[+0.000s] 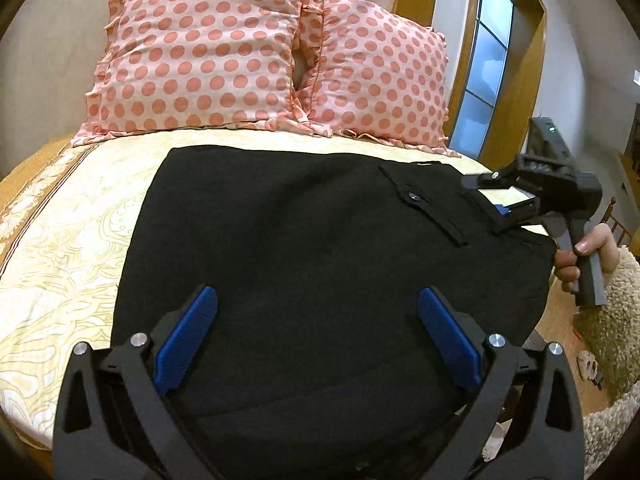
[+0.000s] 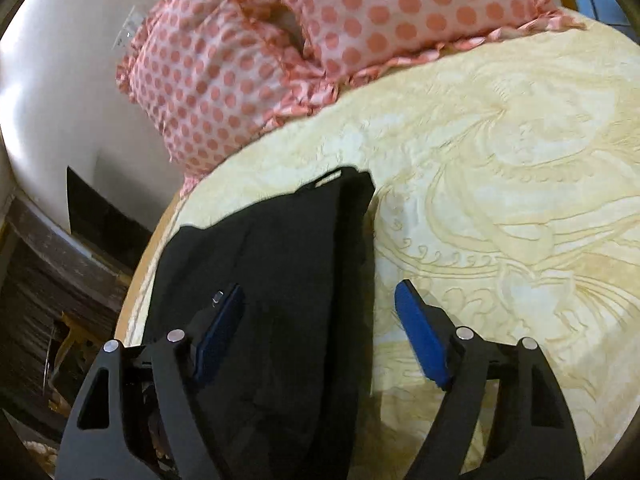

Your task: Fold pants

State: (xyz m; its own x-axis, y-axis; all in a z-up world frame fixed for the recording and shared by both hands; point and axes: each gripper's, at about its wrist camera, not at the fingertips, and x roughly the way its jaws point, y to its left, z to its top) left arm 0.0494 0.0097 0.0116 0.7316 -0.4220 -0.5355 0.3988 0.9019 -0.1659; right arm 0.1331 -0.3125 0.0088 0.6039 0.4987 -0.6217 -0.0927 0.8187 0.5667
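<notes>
Black pants (image 1: 304,240) flat on bedspread (image 1: 72,240), both claws (image 1: 318,344) (image 2: 320,332) spread open above, pillows (image 1: 208,48) beyond far edge

I'm working in a home bedroom. A bed (image 1: 60,240) with a cream, swirl-patterned cover fills both views, and two pink polka-dot pillows (image 1: 200,52) with ruffled edges lean against the plain wall at its head edge. Past the bed's right corner I see a wood-framed window (image 1: 488,60) and a wooden floor (image 1: 560,320). A shaggy beige rug or throw (image 1: 616,320) lies off that side.
</notes>
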